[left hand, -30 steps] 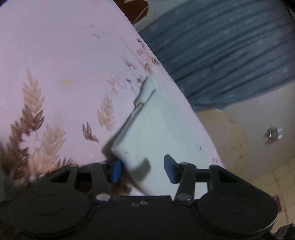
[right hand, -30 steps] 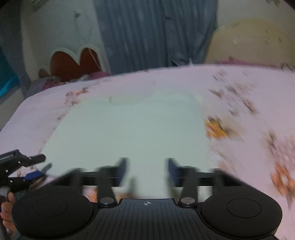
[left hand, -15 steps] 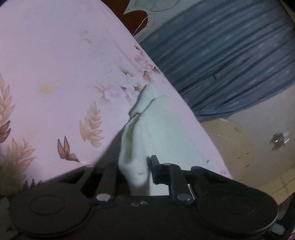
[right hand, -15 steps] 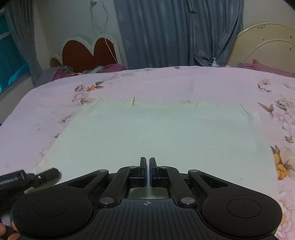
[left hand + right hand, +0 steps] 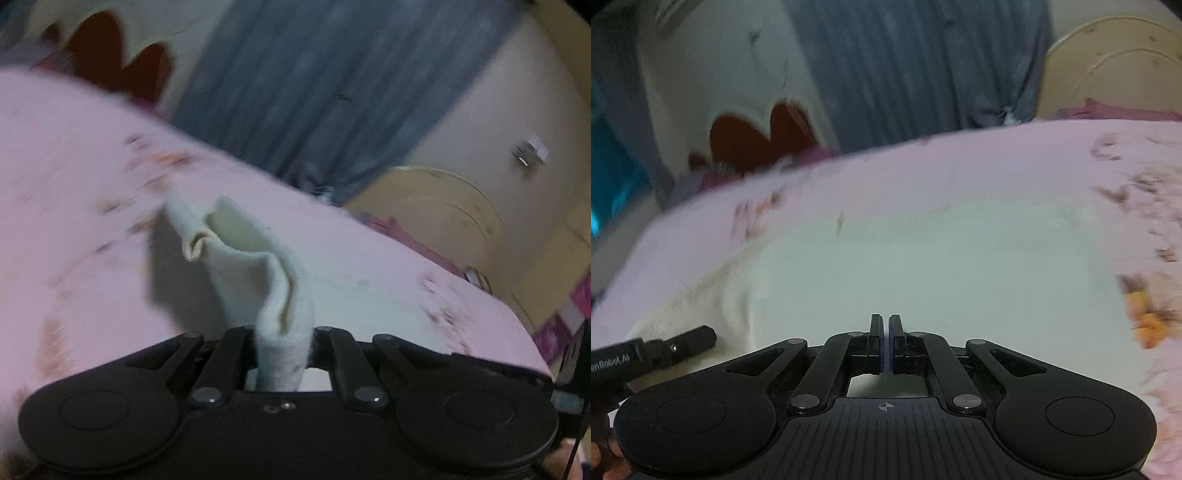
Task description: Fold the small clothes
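Note:
A pale cream garment (image 5: 905,266) lies spread on a pink floral bedsheet (image 5: 997,162). My left gripper (image 5: 283,343) is shut on the garment's edge (image 5: 258,280), which rises in a curled fold above the sheet (image 5: 74,206). My right gripper (image 5: 885,343) is shut at the garment's near edge; whether cloth is pinched between its pads is hidden. The left gripper's tip (image 5: 683,341) shows at the lower left of the right wrist view.
A red heart-shaped headboard (image 5: 761,140) and blue curtains (image 5: 916,62) stand behind the bed. A cream round-topped board (image 5: 436,210) leans at the far right by the wall. Both views are motion-blurred.
Both grippers closed from open. The left gripper took hold of the garment's edge and lifted it into a fold. Both views have swung and blurred.

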Demonstrator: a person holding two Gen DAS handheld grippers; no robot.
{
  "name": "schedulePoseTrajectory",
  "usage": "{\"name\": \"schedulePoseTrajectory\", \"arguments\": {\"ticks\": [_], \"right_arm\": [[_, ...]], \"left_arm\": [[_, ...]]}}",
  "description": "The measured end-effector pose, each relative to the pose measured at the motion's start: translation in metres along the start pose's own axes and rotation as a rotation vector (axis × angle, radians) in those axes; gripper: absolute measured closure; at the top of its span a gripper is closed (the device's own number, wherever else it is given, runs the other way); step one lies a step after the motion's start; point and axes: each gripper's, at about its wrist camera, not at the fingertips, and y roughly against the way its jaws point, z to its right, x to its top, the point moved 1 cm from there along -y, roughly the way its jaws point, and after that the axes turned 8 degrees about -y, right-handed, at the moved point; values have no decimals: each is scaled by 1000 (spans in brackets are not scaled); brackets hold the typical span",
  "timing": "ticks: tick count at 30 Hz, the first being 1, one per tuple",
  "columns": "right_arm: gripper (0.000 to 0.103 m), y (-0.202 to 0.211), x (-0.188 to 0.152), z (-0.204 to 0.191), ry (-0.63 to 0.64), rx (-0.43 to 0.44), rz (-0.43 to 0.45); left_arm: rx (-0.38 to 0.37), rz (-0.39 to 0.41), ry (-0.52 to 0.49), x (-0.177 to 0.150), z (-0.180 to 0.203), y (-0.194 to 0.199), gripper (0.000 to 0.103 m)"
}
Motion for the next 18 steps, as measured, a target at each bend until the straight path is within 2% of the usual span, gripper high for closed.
{"name": "schedulePoseTrajectory", "arguments": {"ticks": [4,8,9,10,11,12,13,14,15,18], "right_arm": [[103,42,31,49,-102,10,67],[103,79,57,93,-156,12,101],[103,86,61,107,-177,15,101],[103,90,63,115,-190,18,96],[103,92,65,126,-204,17,80],[98,92,65,134,-217,8,68],[87,93,66,141,-230,-6,57],[50,96,65,148,-232,-3,57],[44,101,65,152,-224,25,70],[44,103,61,153,-222,87,40]], "left_arm": [[-59,-41,-122,10,69,-13,96],[-124,-114,-231,-1,139,-38,96],[-129,-153,-255,-7,153,-47,94],[-141,-217,-293,-16,169,-61,78],[-146,-279,-315,-25,181,-73,69],[-150,-326,-319,-32,190,-78,60],[-170,-325,-310,-36,193,-75,60],[-195,-302,-295,-35,193,-68,60],[-198,-277,-272,-30,188,-60,61],[-134,-199,-232,-8,157,-51,63]]}}
